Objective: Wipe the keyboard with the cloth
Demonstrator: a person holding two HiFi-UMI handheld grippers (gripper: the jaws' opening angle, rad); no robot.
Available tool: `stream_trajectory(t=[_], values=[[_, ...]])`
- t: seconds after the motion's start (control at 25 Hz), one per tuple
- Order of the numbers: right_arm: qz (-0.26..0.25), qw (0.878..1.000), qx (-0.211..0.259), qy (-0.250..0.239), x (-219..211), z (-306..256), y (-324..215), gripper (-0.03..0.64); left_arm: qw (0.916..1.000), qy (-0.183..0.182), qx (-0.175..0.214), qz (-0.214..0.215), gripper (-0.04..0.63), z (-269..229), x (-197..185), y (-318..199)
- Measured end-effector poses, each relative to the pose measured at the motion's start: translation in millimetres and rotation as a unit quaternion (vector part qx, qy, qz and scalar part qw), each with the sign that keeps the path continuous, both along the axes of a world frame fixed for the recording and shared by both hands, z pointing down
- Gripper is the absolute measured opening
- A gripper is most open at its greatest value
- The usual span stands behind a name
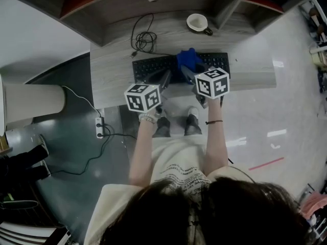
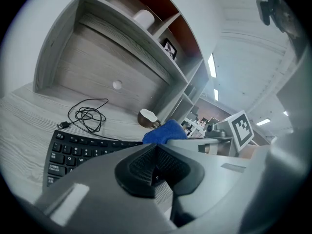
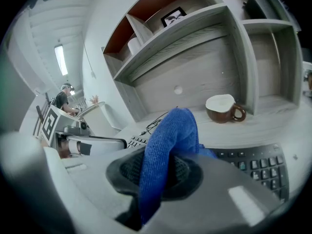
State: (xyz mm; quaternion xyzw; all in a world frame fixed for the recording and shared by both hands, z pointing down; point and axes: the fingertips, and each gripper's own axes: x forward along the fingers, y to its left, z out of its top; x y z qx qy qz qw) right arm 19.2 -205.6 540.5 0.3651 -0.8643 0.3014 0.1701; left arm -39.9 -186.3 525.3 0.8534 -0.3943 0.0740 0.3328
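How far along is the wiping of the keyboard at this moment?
Done: the cloth is clamped in the right gripper. In hand: it hangs over the middle of the keyboard. Left: the wiping itself, as far as shows. The left gripper is shut and empty.

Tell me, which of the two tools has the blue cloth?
The right tool: its jaws are clamped on the blue cloth. The left tool has its jaws shut with nothing between them.
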Motion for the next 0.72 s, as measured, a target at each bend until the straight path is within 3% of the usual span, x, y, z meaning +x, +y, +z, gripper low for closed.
stream_trajectory(t=[0.72], values=[[0.002, 1.000, 0.001, -0.001, -28, 1, -2, 0.058, 1.0000, -0.001, -0.003, 0.005, 0.003, 3, -26, -3]])
